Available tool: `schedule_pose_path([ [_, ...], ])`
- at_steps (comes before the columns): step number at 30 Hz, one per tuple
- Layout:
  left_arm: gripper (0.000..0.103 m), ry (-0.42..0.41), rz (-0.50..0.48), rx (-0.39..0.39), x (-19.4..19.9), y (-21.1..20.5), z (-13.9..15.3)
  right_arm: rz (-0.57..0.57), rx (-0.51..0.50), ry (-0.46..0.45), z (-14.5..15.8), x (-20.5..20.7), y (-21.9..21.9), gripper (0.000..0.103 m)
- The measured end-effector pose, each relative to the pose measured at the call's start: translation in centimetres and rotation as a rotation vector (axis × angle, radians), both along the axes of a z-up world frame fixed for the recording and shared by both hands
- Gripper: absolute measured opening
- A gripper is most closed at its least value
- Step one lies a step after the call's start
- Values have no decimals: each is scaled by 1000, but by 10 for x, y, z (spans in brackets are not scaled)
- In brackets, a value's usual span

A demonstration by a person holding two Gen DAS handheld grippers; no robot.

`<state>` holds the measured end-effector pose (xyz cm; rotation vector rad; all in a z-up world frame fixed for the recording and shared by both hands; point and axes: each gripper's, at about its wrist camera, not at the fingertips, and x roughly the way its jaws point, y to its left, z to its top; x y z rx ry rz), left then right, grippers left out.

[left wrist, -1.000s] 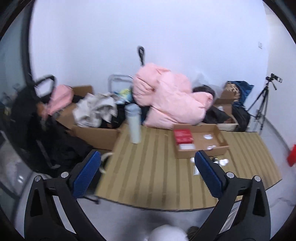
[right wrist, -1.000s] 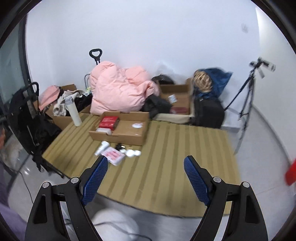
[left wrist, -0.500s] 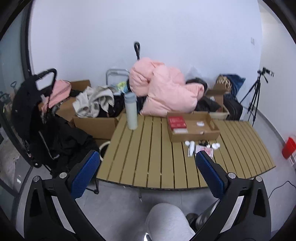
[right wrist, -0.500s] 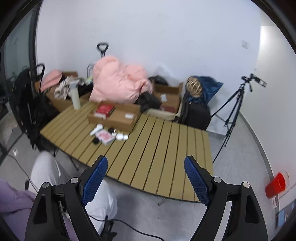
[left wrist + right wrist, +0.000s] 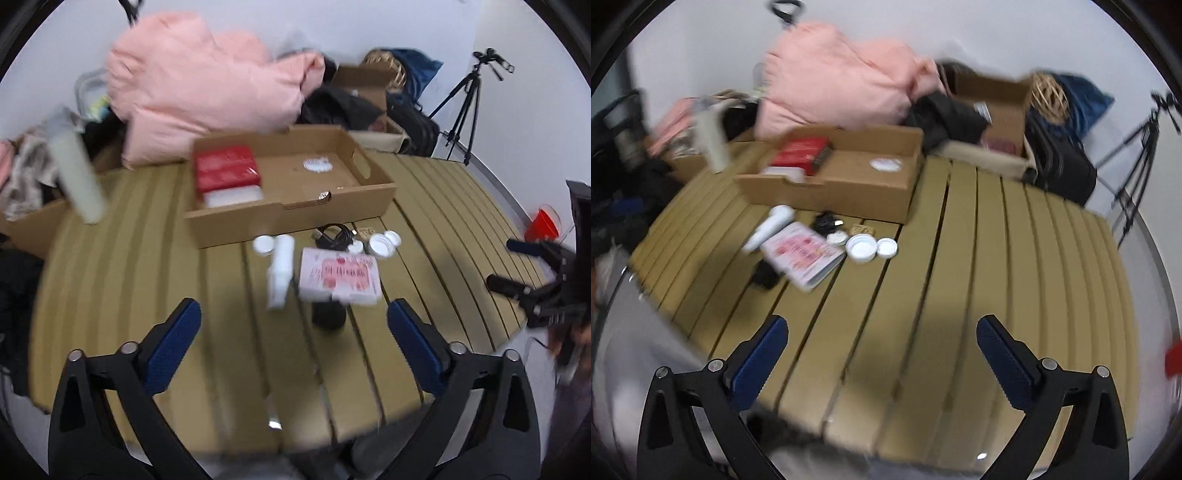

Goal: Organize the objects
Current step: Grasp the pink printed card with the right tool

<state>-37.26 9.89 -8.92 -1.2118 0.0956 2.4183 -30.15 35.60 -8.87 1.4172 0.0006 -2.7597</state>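
A slatted wooden table [image 5: 110,266] carries a shallow cardboard tray [image 5: 288,218] holding a red box [image 5: 226,171] and a white round lid. In front of the tray lie a white tube [image 5: 280,273], a pink-and-white packet [image 5: 340,277] over a black object [image 5: 328,314], a black cable [image 5: 334,232] and white jars [image 5: 384,243]. My left gripper [image 5: 293,332] hovers just short of the tube and packet, its jaws closing with nothing between them. My right gripper [image 5: 882,350] hangs over bare slats right of the packet [image 5: 803,254] and jars [image 5: 862,248], jaws opening and empty.
A tall pale bottle [image 5: 79,177] stands at the table's left. Behind the table lie a pink duvet [image 5: 207,81], open cardboard boxes [image 5: 997,110] and a black bag [image 5: 1063,162]. A tripod [image 5: 469,99] and red bucket [image 5: 541,225] stand at the right.
Both grippers have dropped and come in over the table, tilting downward. The loose items now sit much closer and larger. The current frames are motion-blurred.
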Motion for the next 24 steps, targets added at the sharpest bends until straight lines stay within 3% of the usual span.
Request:
schedule_pose_path([
  [1, 85, -37, -4, 25, -20, 11, -14, -27, -44, 7, -10, -15, -2, 102],
  [2, 76, -65, -1, 45, -32, 17, -23, -47, -77, 10, -16, -25, -2, 95],
  [3, 73, -97, -23, 70, -47, 29, -36, -75, -119, 3, -25, -40, -2, 88],
  [4, 72, -111, -38, 78, -56, 37, -46, -106, -169, -17, -36, -55, -3, 70],
  [5, 68, -116, -45, 79, -58, 41, -53, -123, -205, -33, -45, -65, -4, 59],
  [6, 61, -127, -54, 83, -63, 47, -62, -132, -253, -54, -59, -76, -7, 56],
  [9, 59, -163, -64, 115, -71, 55, -93, -124, -317, -88, -82, -90, -19, 50],
  [10, 59, -191, -45, 108, -74, 55, -101, -135, -315, -102, -90, -93, -22, 42],
  [13, 59, -209, -47, 58, -76, 57, -112, -166, -304, -120, -105, -97, -25, 42],
  [15, 58, -220, -42, 86, -77, 53, -113, -158, -344, -130, -110, -99, -24, 42],
  [18, 50, -233, -60, 108, -75, 52, -112, -155, -365, -133, -111, -101, -24, 42],
  [24, 35, -214, -55, 97, -70, 55, -107, -143, -302, -110, -108, -100, -31, 38],
])
